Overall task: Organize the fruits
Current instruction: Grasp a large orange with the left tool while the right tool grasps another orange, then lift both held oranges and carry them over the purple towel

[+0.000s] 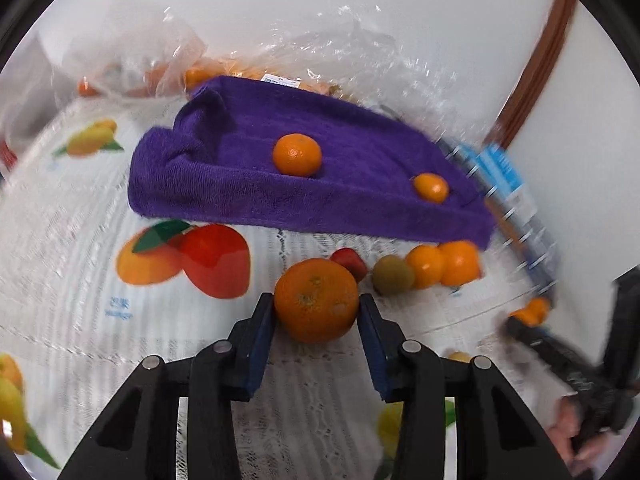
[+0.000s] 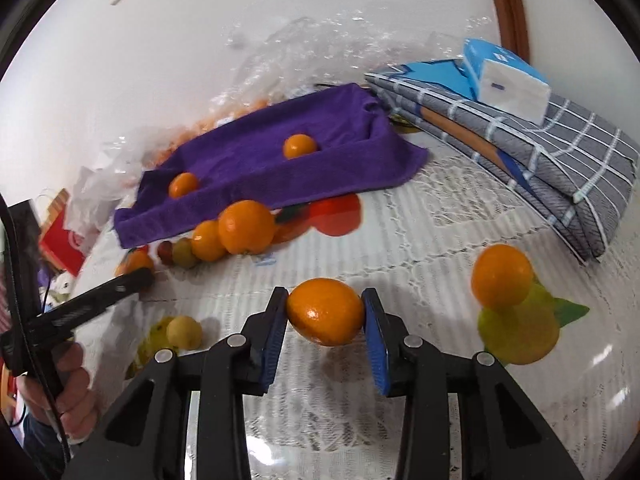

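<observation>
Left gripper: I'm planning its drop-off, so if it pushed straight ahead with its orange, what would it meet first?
Probably the purple towel's near edge; the strawberry lies just right of that line, though depth is unclear.

Both grippers alike: left gripper (image 1: 317, 312) and right gripper (image 2: 325, 307) have black angular plastic linkage arms, round silver pivot screws, blue ribbed pads (image 2: 375, 344). Black cable by hand (image 2: 68, 388) at 8 o'clock.

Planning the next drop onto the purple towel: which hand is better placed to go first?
Left, probably. Both claws grip an orange, but the left claw and its orange sit nearer the purple towel than the right claw.
</observation>
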A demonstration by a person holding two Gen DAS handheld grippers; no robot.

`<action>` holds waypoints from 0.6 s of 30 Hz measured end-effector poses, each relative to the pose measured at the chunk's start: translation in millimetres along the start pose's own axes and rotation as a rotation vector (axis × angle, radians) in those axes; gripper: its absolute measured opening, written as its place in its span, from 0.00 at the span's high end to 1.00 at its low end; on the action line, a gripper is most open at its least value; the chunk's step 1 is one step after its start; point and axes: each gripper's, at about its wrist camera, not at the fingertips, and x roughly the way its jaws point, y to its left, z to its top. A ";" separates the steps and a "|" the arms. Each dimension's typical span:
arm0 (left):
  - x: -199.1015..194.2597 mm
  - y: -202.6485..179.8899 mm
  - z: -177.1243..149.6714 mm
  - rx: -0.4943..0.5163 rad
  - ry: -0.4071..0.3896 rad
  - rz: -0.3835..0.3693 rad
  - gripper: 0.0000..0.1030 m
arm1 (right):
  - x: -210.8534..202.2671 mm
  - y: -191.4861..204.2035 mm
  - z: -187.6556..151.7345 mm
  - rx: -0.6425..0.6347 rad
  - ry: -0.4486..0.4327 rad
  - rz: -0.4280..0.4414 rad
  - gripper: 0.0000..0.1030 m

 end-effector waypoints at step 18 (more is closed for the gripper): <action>-21.1 -3.4 -1.5 0.014 -0.111 -0.013 0.62 | -8.5 4.5 -1.1 -0.025 -0.047 0.022 0.64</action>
